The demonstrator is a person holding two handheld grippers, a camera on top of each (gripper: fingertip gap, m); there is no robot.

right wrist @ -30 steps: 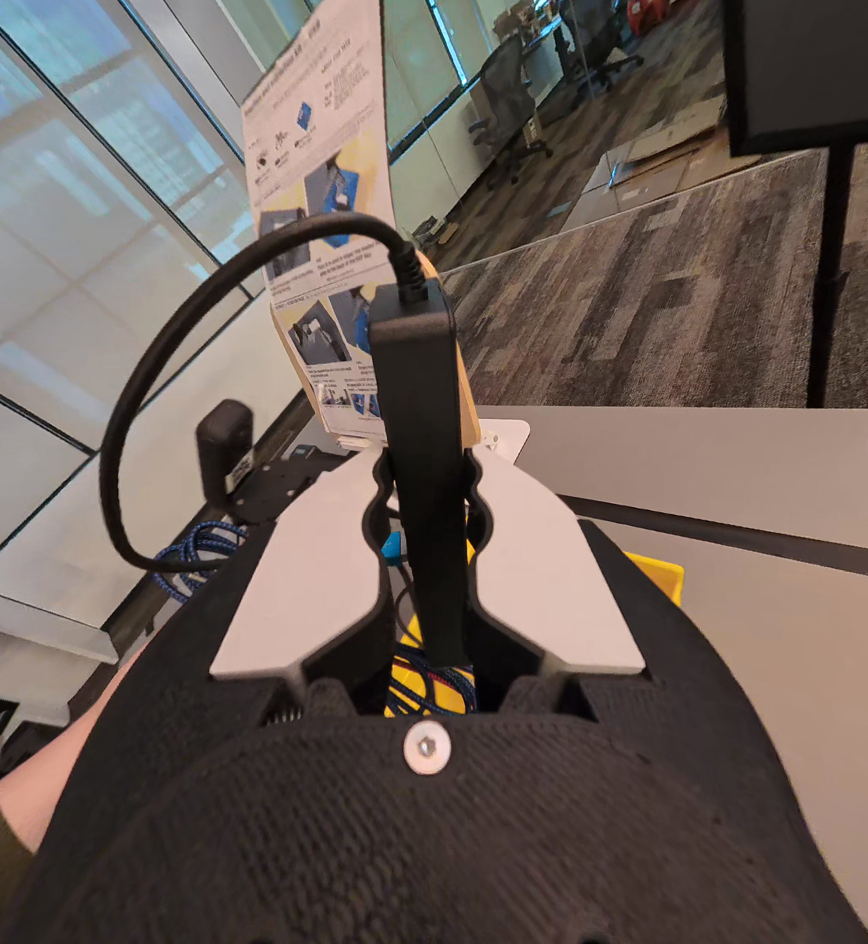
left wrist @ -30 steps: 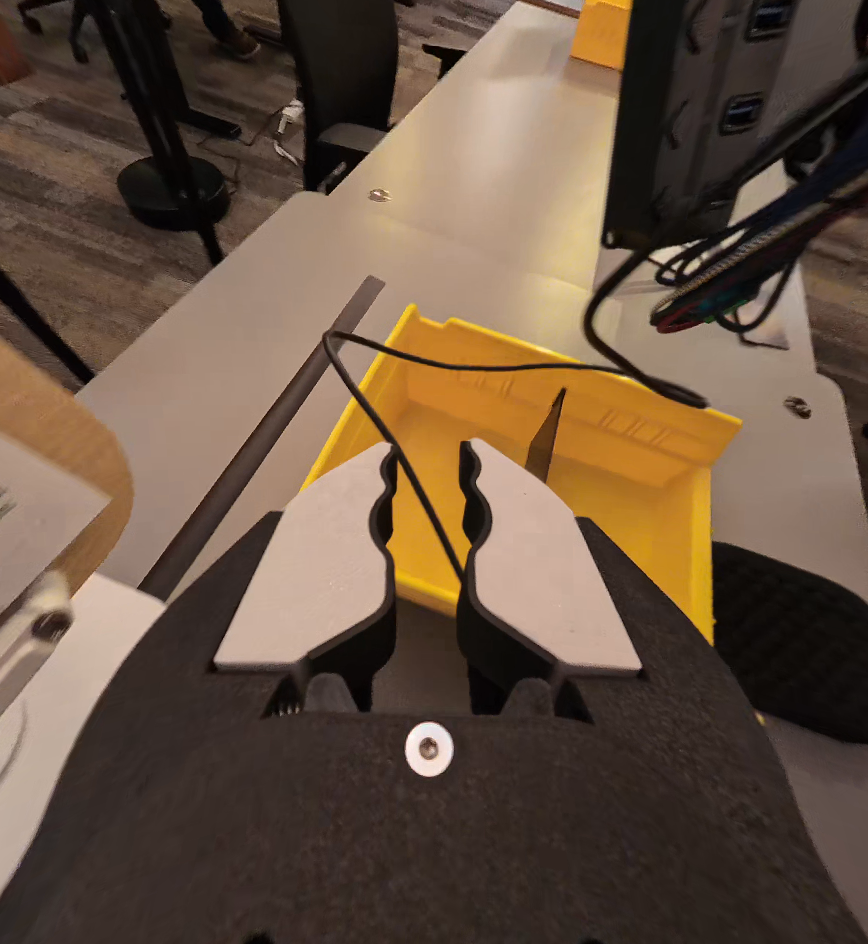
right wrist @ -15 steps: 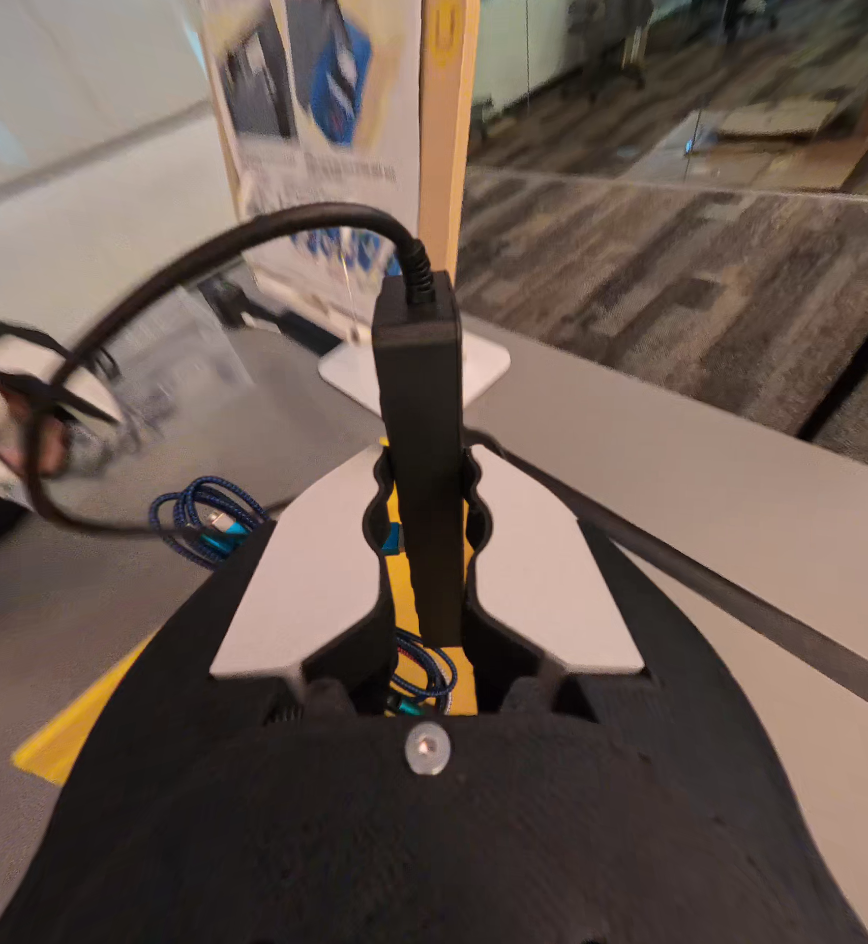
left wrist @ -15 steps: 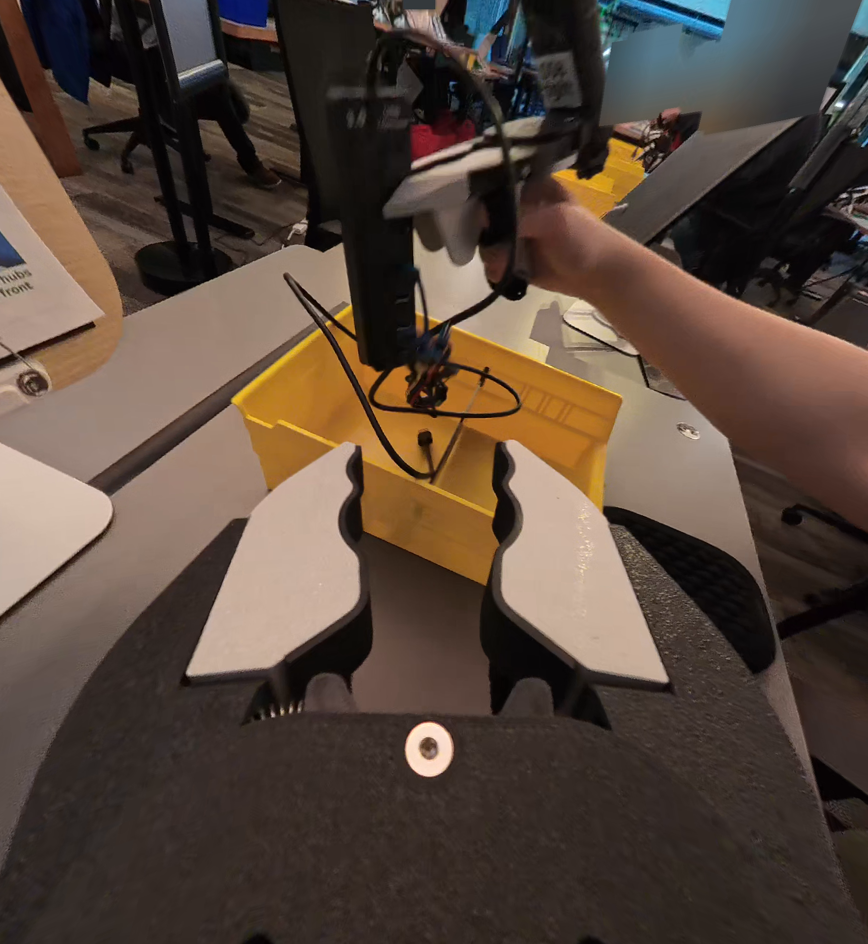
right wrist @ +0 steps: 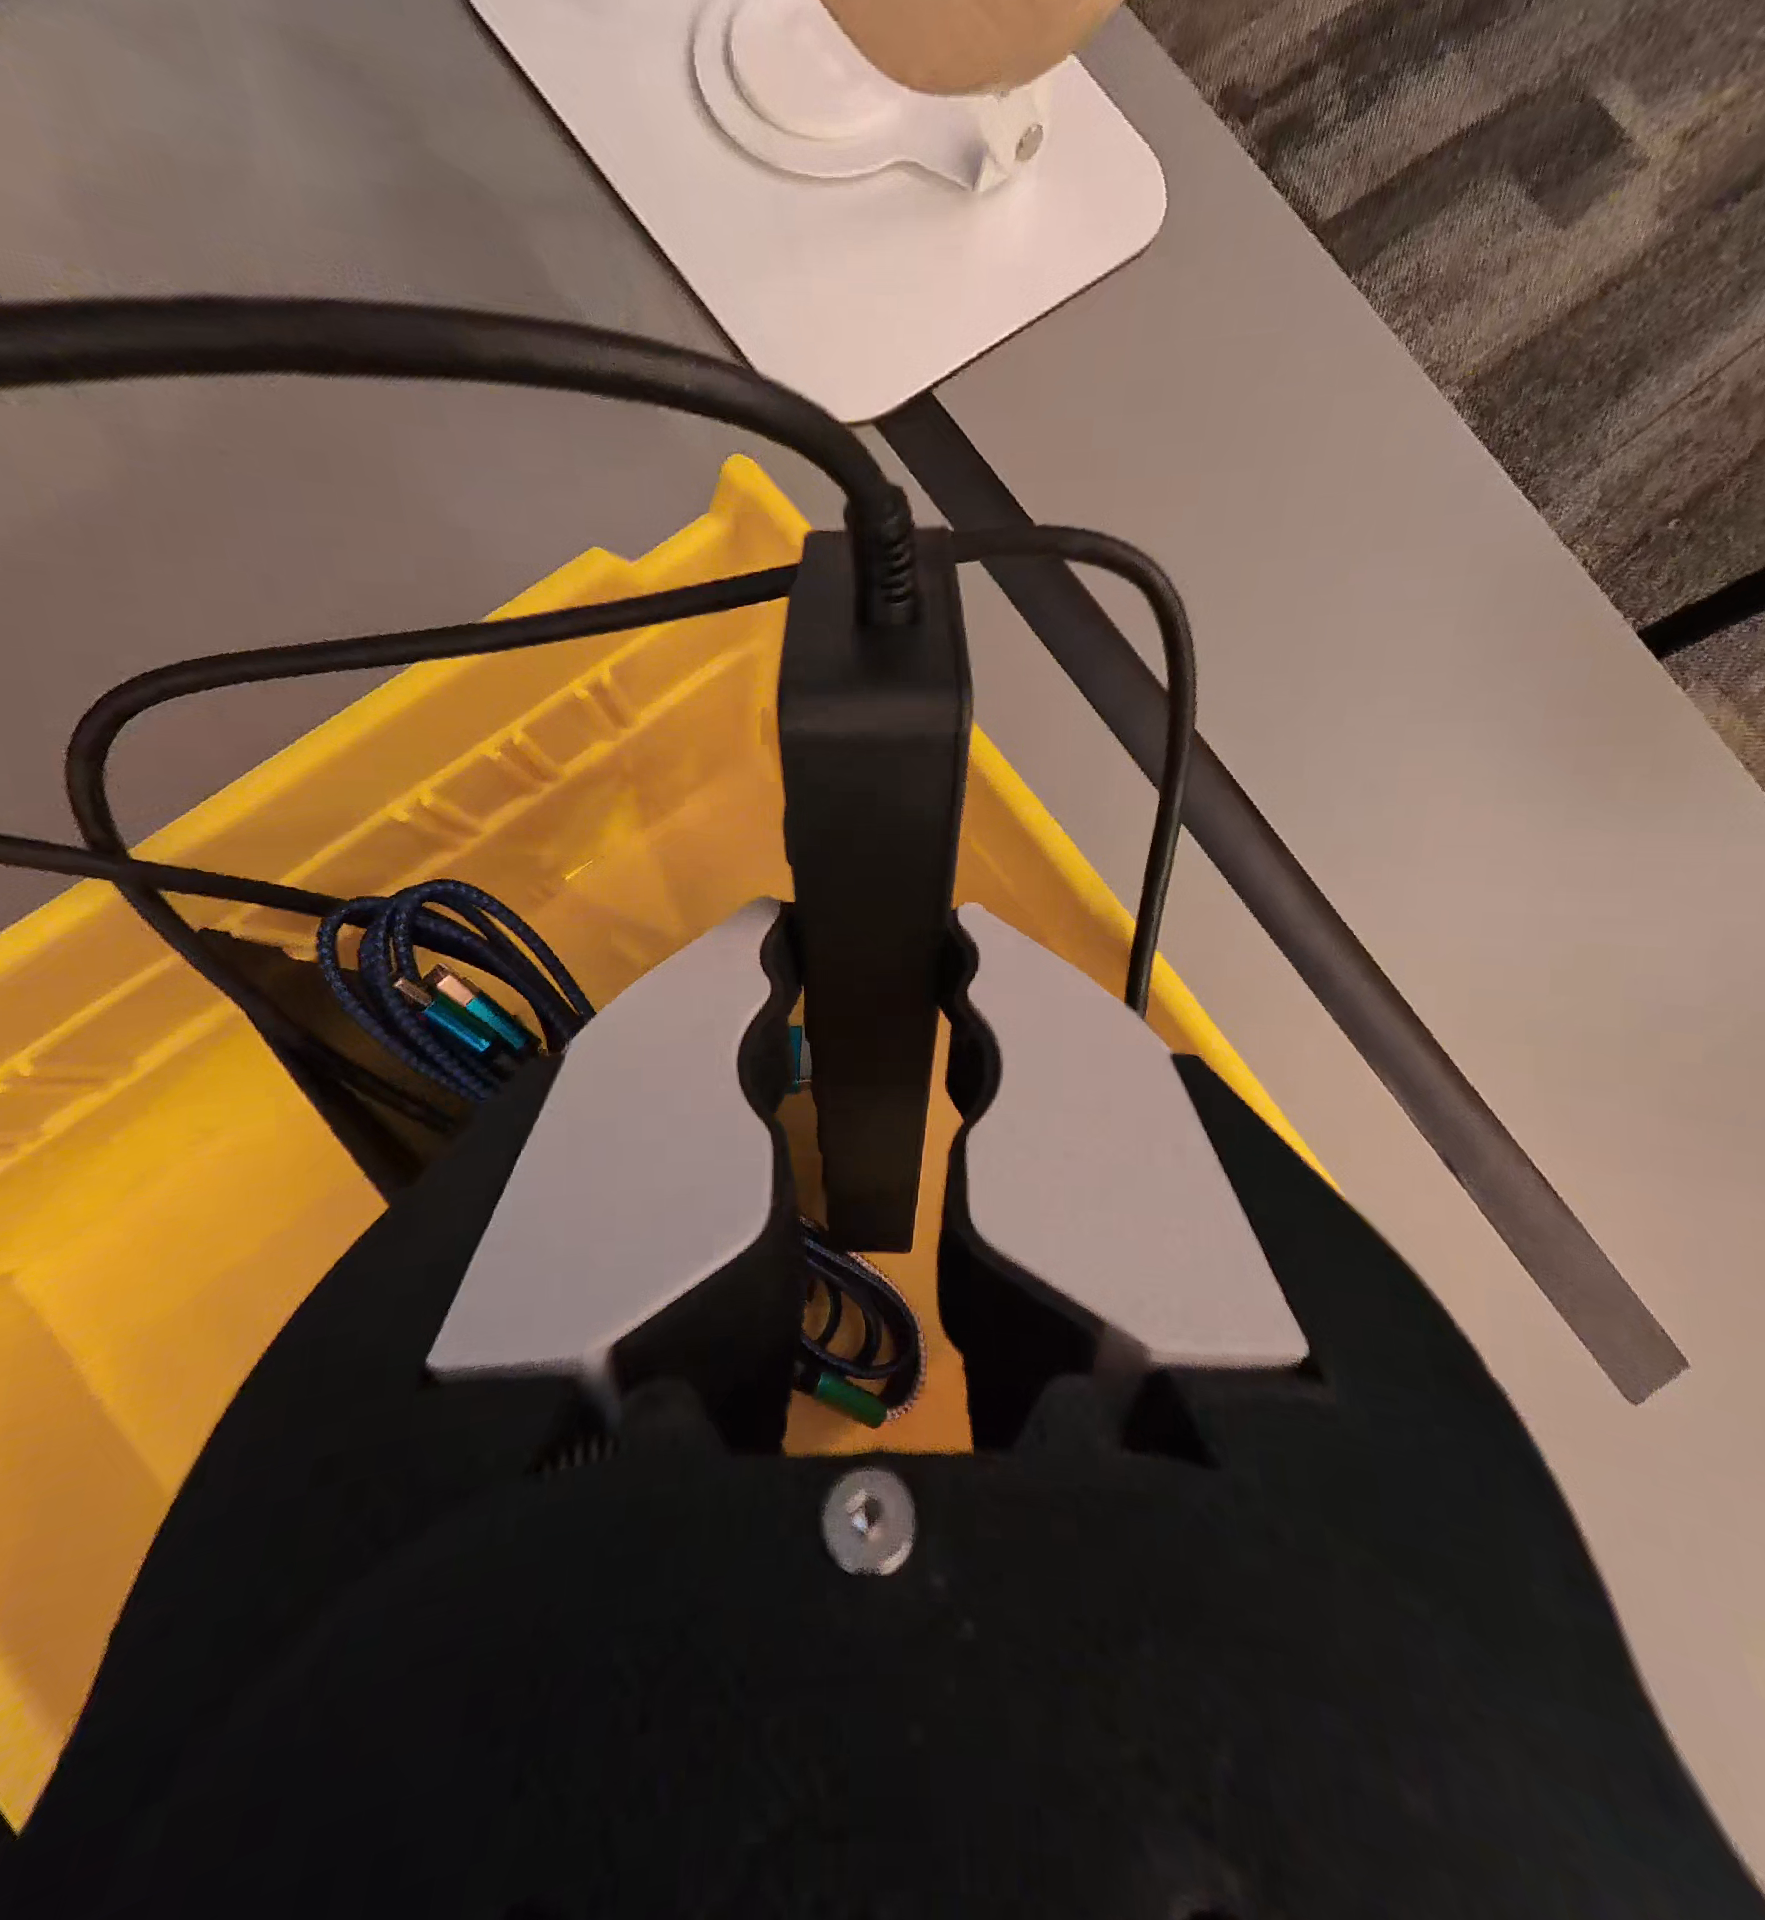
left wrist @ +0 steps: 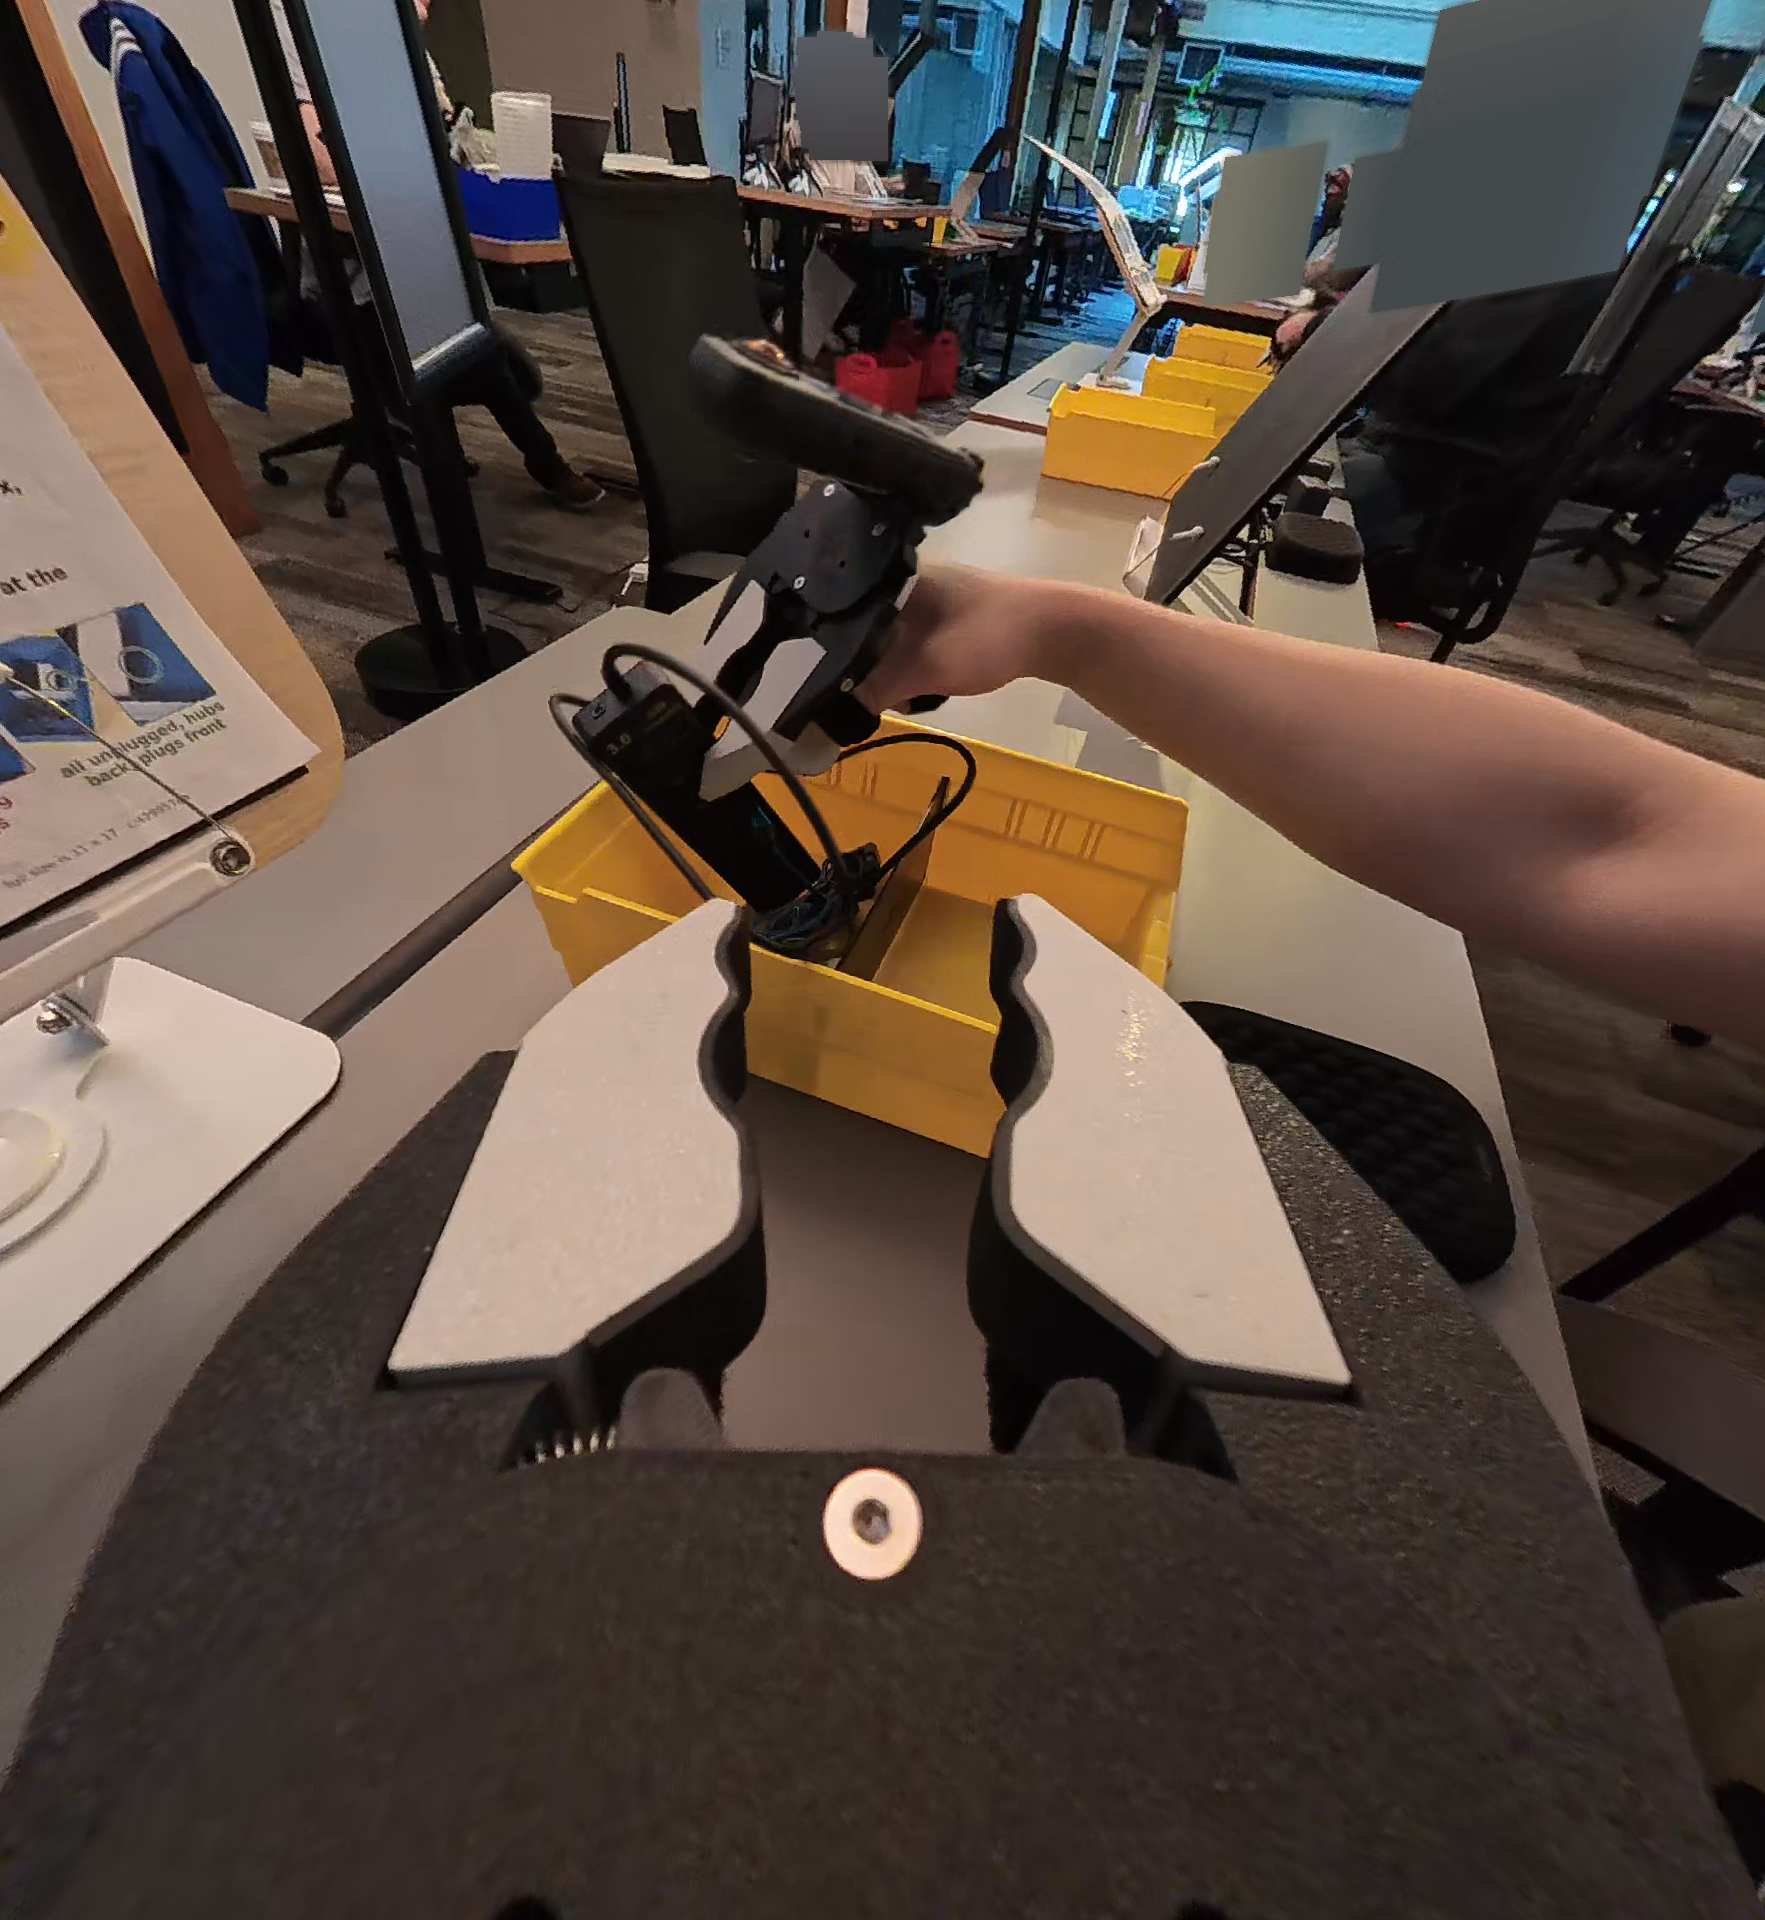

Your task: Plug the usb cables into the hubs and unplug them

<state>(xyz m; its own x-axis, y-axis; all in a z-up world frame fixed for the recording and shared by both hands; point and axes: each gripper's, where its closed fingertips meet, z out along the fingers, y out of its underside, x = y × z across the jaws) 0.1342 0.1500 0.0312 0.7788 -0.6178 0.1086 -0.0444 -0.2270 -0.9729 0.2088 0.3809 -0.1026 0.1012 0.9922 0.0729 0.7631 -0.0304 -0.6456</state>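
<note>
My right gripper (right wrist: 865, 935) is shut on a long black USB hub (right wrist: 873, 831) and holds it tilted over the left compartment of the yellow bin (right wrist: 234, 1039). The hub's thick black cable (right wrist: 442, 343) loops off to the left. Coiled blue braided USB cables (right wrist: 442, 987) with teal plugs lie in the bin below. In the left wrist view the right gripper (left wrist: 753, 758) lowers the hub (left wrist: 691, 790) into the bin (left wrist: 857, 1029). My left gripper (left wrist: 867, 935) is open and empty, just in front of the bin.
A white stand base (left wrist: 130, 1101) with an instruction sheet (left wrist: 47, 665) stands left of the bin. A black mesh pad (left wrist: 1377, 1122) lies to the bin's right. A dark seam (right wrist: 1273, 883) runs across the grey table. More yellow bins (left wrist: 1127, 447) sit farther back. The tips of one gripper are about 30 centimeters away from the tips of the other. The dark seam (right wrist: 1273, 883) is about 15 centimeters from my right fingertips and 45 centimeters from my left.
The right gripper has swung the hub from held high down into the bin. The left gripper has let go of the thin black cable, opened wider and drawn back from the bin.
</note>
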